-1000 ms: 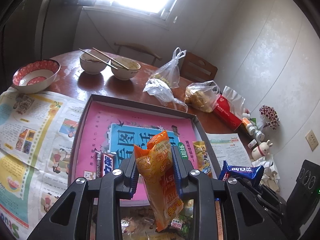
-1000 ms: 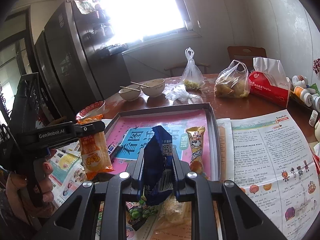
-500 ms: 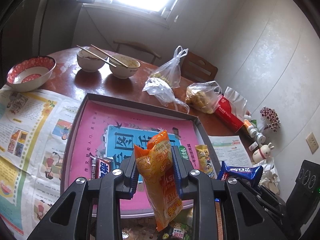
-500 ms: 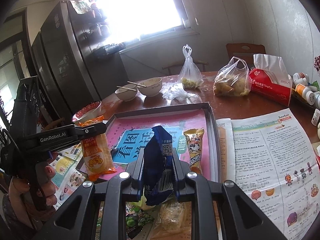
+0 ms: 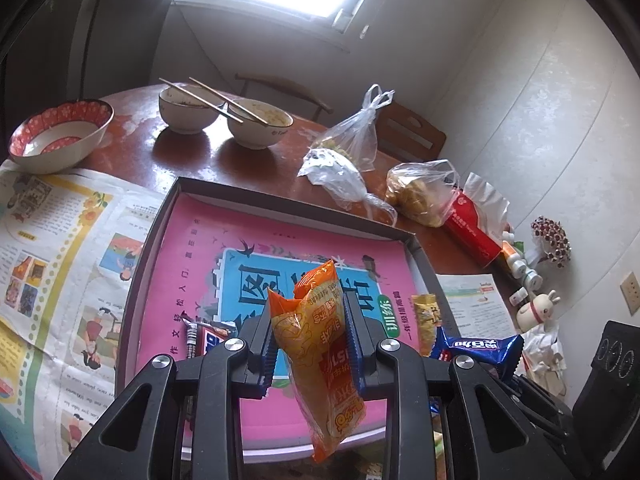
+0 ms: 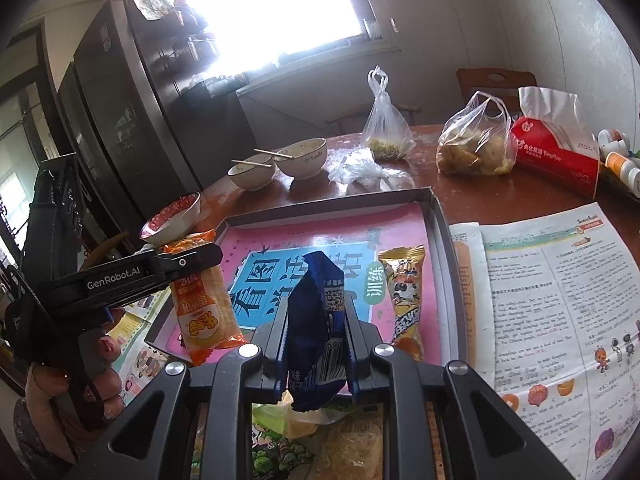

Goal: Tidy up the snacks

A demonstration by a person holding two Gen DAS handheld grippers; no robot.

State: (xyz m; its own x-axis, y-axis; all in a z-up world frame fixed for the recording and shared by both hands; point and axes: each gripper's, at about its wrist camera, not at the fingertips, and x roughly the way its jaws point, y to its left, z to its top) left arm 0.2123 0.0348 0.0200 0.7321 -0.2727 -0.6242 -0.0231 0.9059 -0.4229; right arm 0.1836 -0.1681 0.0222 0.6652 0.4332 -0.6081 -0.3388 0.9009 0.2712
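Daylight from a bright window falls across a round brown wooden table set against pale walls, its near half covered with illustrated newspaper sheets. On those sheets sits a shallow dark-rimmed box tray with a pink and blue printed lining. Over the tray's near edge, the left gripper is clamped on an orange plastic snack packet, which hangs upright between its blue-padded fingers with its lower end dangling free. Just to the right, the right gripper is pressed together on a dark blue crinkled snack wrapper, also held upright above the tray's near edge. Inside the tray, a yellow wrapped snack bar lies along the right wall, and a small red, white and blue wrapped candy lies toward the near left. More packets lie beneath the right gripper, too hidden to identify. Beyond the tray stand two white bowls with chopsticks, a red-patterned bowl, clear plastic bags and a red tissue pack.
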